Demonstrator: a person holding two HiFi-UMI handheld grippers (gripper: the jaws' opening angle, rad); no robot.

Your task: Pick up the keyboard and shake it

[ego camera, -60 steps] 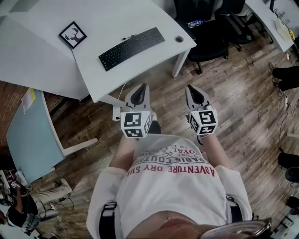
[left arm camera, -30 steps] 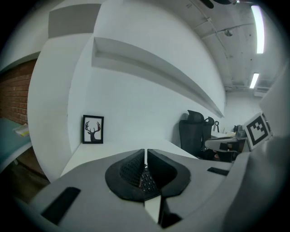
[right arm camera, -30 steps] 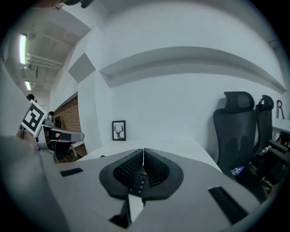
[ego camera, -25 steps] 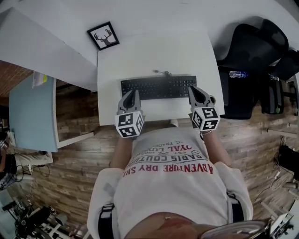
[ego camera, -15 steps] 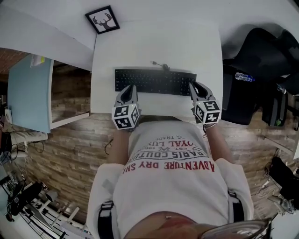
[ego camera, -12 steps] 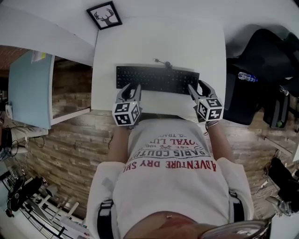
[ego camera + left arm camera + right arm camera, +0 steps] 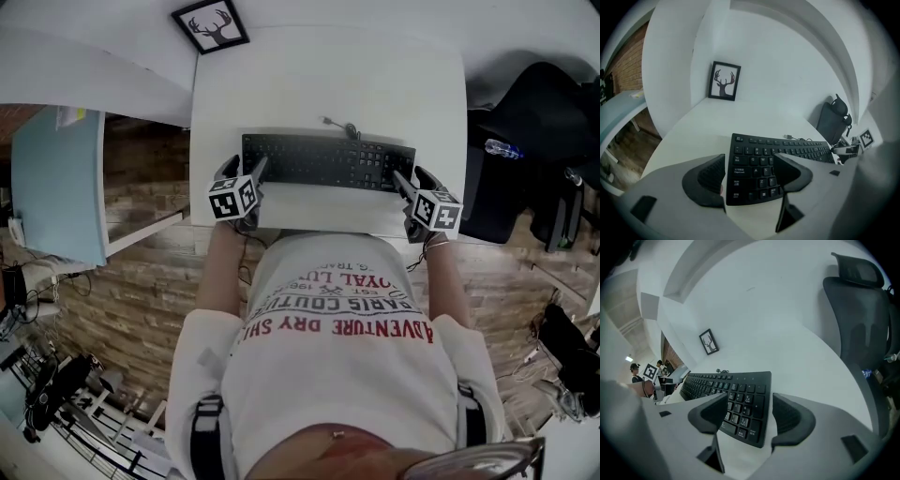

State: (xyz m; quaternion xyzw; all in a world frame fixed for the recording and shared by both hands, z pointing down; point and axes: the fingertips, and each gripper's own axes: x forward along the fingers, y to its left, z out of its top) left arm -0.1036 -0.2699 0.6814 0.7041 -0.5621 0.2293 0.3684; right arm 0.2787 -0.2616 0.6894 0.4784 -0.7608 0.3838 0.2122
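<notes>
A black keyboard (image 7: 328,161) lies flat on the white desk (image 7: 328,84), its cable running off the back edge. My left gripper (image 7: 242,174) is at the keyboard's left end and my right gripper (image 7: 405,180) at its right end. In the left gripper view the keyboard's left end (image 7: 754,176) lies between the jaws of the left gripper (image 7: 750,161), with gaps on both sides. In the right gripper view the right end (image 7: 745,416) lies the same way inside the right gripper (image 7: 749,404). Both sets of jaws are opening and press on nothing.
A framed deer picture (image 7: 211,23) stands at the desk's back left corner. A black office chair (image 7: 525,122) and a water bottle (image 7: 502,148) are to the right. A pale blue table (image 7: 56,187) stands to the left, over wooden flooring.
Both grippers have moved from the desk's front edge out to the keyboard's two ends. Their jaws, shut before, now stand wide around those ends.
</notes>
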